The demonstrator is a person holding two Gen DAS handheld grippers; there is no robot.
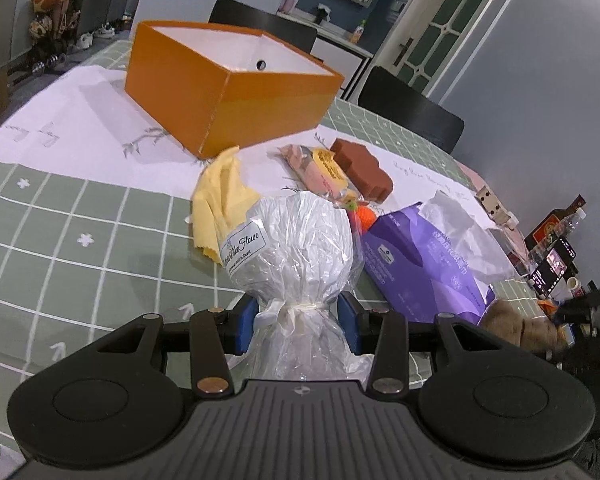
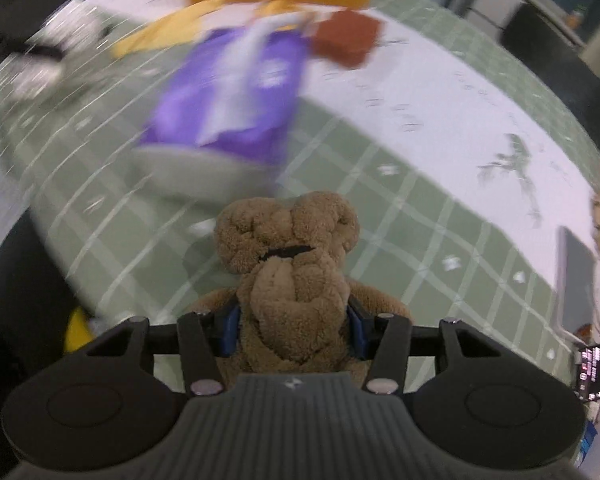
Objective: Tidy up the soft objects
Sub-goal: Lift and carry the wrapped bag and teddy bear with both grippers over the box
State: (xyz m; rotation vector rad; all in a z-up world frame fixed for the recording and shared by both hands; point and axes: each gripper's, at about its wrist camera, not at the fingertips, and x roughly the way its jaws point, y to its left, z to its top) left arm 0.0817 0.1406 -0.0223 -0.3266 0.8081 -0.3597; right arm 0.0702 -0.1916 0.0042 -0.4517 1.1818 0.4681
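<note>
Bare tablecloth (image 1: 72, 216) left; yellow cloth (image 1: 216, 200) and tissue pack (image 1: 420, 264) crowd orange box (image 1: 228, 88).

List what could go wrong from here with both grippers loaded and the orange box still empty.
1. The left gripper pinches the plastic-wrapped bundle only at its tied neck; the slick wrap could slip out.
2. The right wrist view is motion-blurred, so the right gripper seems to move fast; the brown plush toy may swing or clip the purple tissue pack.
3. Both loads heading for the orange box could collide.
</note>
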